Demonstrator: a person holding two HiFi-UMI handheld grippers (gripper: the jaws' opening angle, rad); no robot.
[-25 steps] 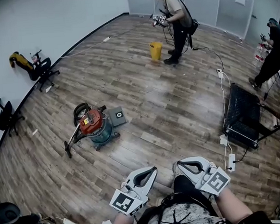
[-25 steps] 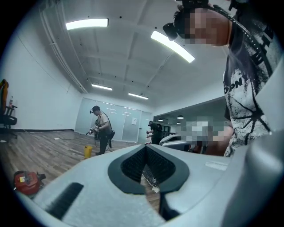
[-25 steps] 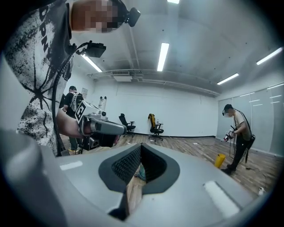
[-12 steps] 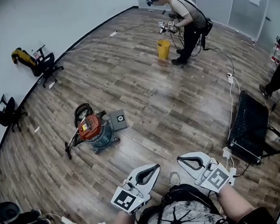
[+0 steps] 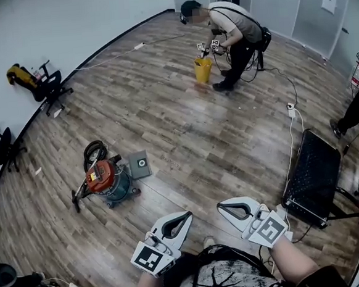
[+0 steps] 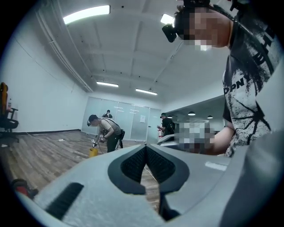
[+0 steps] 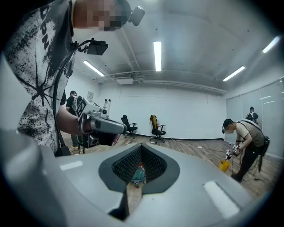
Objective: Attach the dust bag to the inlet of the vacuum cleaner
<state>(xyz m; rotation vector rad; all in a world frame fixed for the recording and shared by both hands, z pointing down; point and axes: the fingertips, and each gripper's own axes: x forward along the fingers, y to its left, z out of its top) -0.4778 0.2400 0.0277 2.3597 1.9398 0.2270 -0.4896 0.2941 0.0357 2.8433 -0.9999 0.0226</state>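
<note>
Stock of the floor, head view, left to right:

1. Office chairs [image 5: 46, 88], by the left wall. Not part of the job.
2. Vacuum cleaner [image 5: 105, 179], red lid over a teal drum, on the wood floor [image 5: 178, 121], left of centre. It sits lower and further left in view than a second ago. I read that as my own shift across the room, not the machine moving. It is still well apart from both my tools. In the right gripper view it shows small and far off in the notch behind the tips.
3. Dust bag [image 5: 139, 165], as I take the flat grey square with a round hole to be. It lies on the floor just beside the vacuum cleaner, on its right. Unattached and untouched.
4. Left gripper [image 5: 186, 215], low in the view, in front of me. Jaws together, nothing between them.
5. Right gripper [image 5: 222, 208], beside the left one. Jaws together, likewise empty.
6. Yellow bucket [image 5: 203, 69], far side of the room. Another person [image 5: 232, 27] now bends lower over it than before. Unrelated.
7. Black mat-like frame [image 5: 313, 174], at right, with cables beside it.

Standing: the approach is under way and no handling has begun. My next need, I judge, is to reach the bag, open a tool and pick it up.
</note>
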